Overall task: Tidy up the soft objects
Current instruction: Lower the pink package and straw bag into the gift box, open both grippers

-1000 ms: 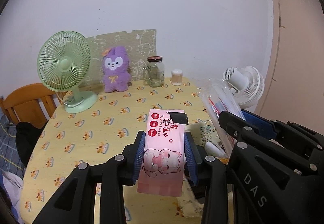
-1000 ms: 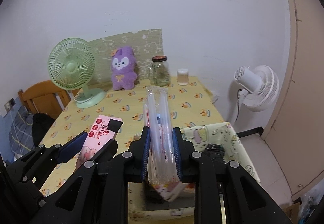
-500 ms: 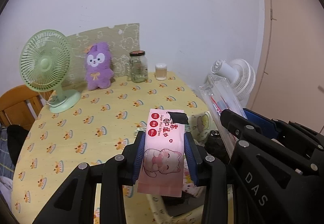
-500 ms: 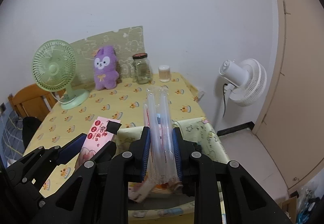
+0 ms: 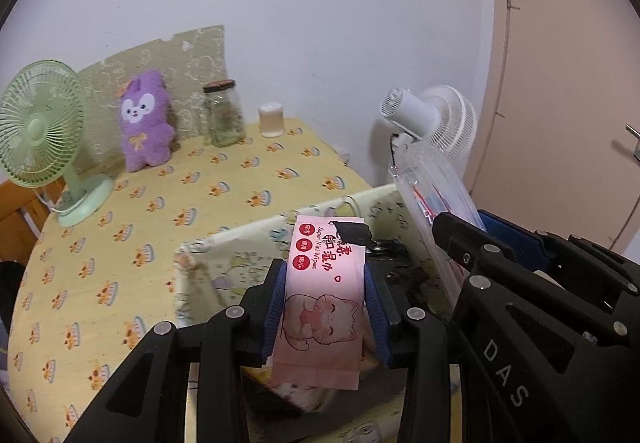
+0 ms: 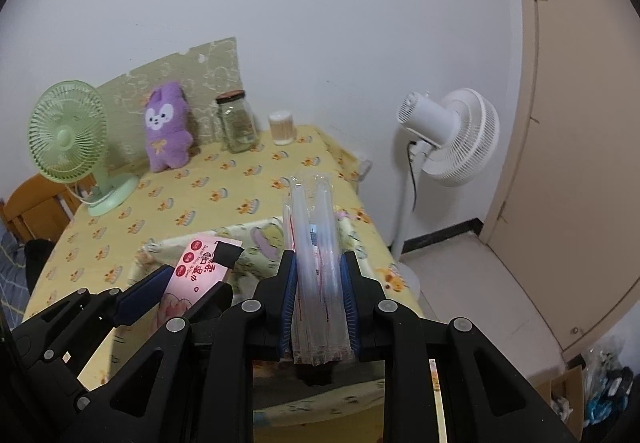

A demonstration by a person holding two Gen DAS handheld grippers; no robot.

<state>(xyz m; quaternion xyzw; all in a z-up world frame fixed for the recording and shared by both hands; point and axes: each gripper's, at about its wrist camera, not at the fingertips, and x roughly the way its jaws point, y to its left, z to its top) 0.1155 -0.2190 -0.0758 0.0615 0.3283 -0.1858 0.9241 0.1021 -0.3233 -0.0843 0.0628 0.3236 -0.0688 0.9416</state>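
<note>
Both claws now over fabric bin (image 5: 224, 243) – pink cat-print wipes pack (image 5: 324, 299) gripped

two grippers with packs over a fabric bin at the table's near right corner

the right gripper (image 6: 319, 295) clamps a clear plastic pack (image 6: 314, 243); the left gripper (image 6: 176, 289) pinches pink wet wipes (image 6: 196, 273), both above the patterned bin (image 6: 256, 235). along the far edge: green fan (image 6: 70, 135), purple plush (image 6: 166, 131), glass jar (image 6: 238, 121). a white fan (image 6: 452, 135) stands on the floor.
</note>
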